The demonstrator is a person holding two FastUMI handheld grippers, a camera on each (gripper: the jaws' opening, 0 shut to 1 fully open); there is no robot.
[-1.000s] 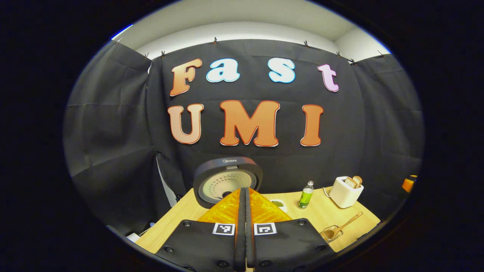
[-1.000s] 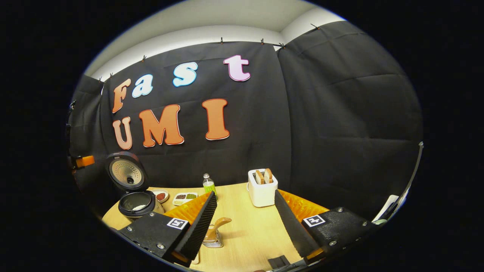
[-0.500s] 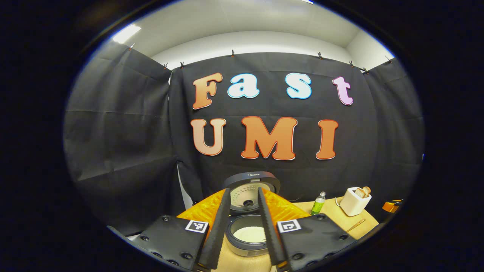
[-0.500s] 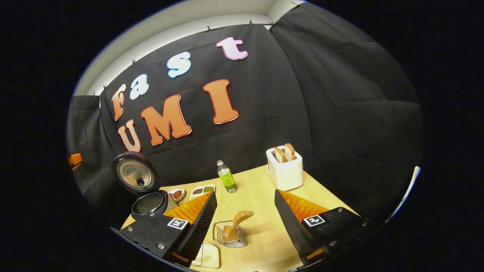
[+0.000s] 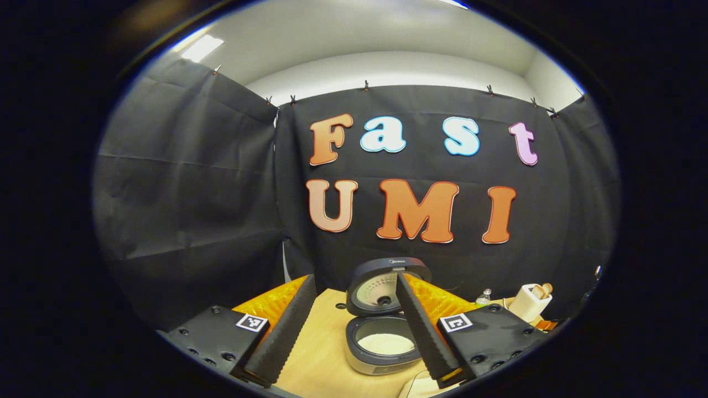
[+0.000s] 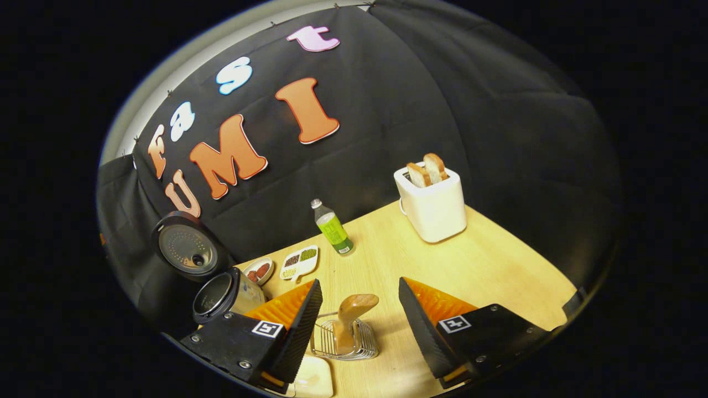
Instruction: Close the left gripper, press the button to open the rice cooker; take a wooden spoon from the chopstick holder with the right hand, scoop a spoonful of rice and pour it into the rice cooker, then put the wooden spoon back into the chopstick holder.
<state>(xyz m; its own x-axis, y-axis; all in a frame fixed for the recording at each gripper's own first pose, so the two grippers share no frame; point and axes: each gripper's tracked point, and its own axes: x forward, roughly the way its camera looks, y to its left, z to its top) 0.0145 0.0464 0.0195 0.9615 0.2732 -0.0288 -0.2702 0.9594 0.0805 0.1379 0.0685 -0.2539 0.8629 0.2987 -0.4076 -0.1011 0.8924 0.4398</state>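
Note:
In the left gripper view the rice cooker [image 5: 381,354] stands open on the wooden table, its lid [image 5: 387,282] upright and white rice in the pot [image 5: 385,344]. My left gripper [image 5: 354,276] is open, short of the cooker and holding nothing. In the right gripper view the wooden spoon [image 6: 354,309] stands in a wire chopstick holder [image 6: 345,345], its handle leaning right. My right gripper [image 6: 359,282] is open above the holder, with the spoon handle between its fingers and touching neither. The open rice cooker [image 6: 221,293] stands at the far left of that view.
A green bottle [image 6: 333,228], a white toaster [image 6: 434,202] with two slices, a divided dish [image 6: 298,262] and a small dish [image 6: 258,271] stand toward the back of the table [image 6: 498,265]. A pale flat object [image 6: 312,378] lies beside the holder, partly hidden.
The left gripper has gone from shut to wide open and drawn back from the cooker. The right gripper has tilted down and come closer over the spoon holder.

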